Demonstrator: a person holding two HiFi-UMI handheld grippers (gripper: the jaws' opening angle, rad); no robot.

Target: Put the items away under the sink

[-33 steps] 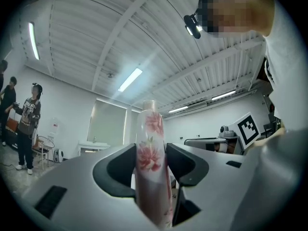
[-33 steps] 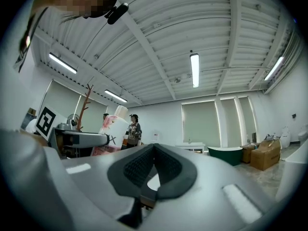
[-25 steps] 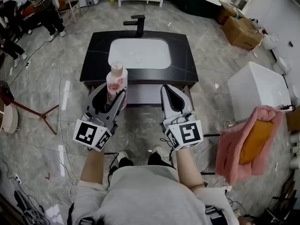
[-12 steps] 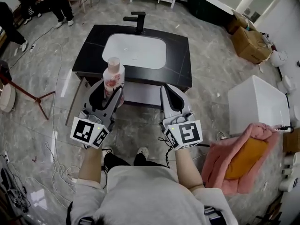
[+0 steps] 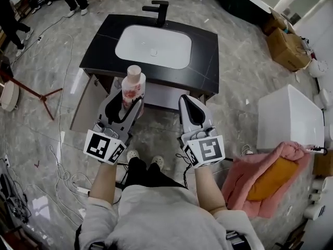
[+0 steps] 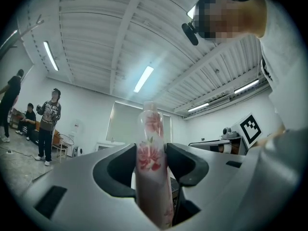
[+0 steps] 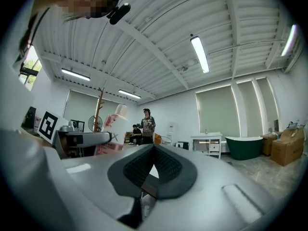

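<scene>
A tall white bottle with red flowers and a pale cap [image 5: 133,85] stands upright between the jaws of my left gripper [image 5: 129,101], which is shut on its body [image 6: 153,162]. My left gripper [image 6: 151,150] hangs in front of the black vanity top [image 5: 205,56] with its white basin [image 5: 153,46] and black tap [image 5: 159,10]. My right gripper [image 5: 189,102] is beside it, level with it and shut with nothing between its pads [image 7: 153,160]. The right gripper view shows the bottle [image 7: 111,129] off to its left.
A beige cabinet door [image 5: 86,104] stands open at the vanity's left. Cables [image 5: 62,176] trail over the marble floor. A white box [image 5: 289,116] and a pink towel [image 5: 270,176] are to the right, with cardboard boxes [image 5: 289,48] behind them. People stand far back left [image 6: 48,124].
Both grippers have sunk and edged toward the vanity front, the bottle still in the left one. The open cabinet door at the left has come into view.
</scene>
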